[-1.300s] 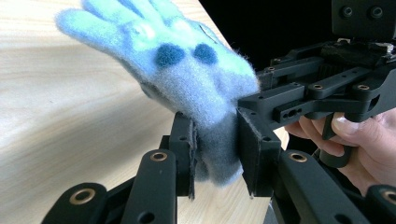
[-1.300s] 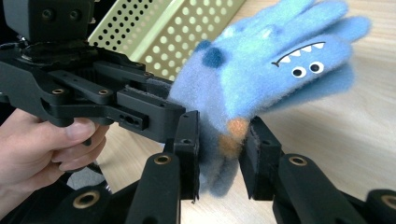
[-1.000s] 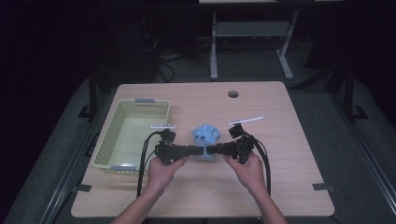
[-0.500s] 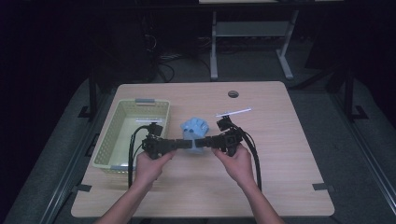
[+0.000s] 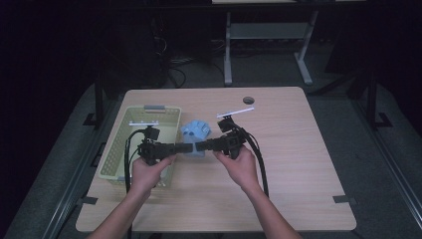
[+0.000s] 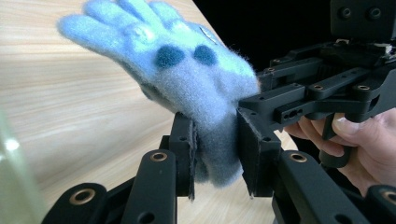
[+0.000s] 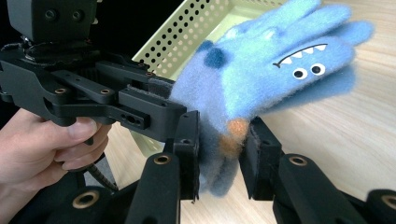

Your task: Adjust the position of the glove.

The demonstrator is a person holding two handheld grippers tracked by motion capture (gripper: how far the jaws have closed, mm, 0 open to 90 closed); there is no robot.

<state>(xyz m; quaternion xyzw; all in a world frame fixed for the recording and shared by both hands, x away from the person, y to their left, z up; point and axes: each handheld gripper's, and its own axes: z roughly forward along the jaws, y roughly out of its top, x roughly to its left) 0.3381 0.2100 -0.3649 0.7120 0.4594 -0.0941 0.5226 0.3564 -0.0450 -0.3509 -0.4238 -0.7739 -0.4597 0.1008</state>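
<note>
Forearms come in from the near edge of the table, each hand holding a gripper, and the two grippers point at each other across the middle of the board. The left gripper is clamped on the cuff of a fuzzy blue glove; in its own view the pads press into the grey-blue cuff, and the glove leans away to the upper left with two dark spots on its back. The right gripper is clamped on the same cuff from the other side; its own view has the glove between the pads, bearing white googly eyes, a toothed mouth and an orange patch by the cuff. The glove hangs between the two, just beside the right wall of a pale green basket, whose perforated wall stands behind the left gripper. Farther off, a round hole sits near the table's far edge, and beyond it grey desk legs stand on a dark floor.
</note>
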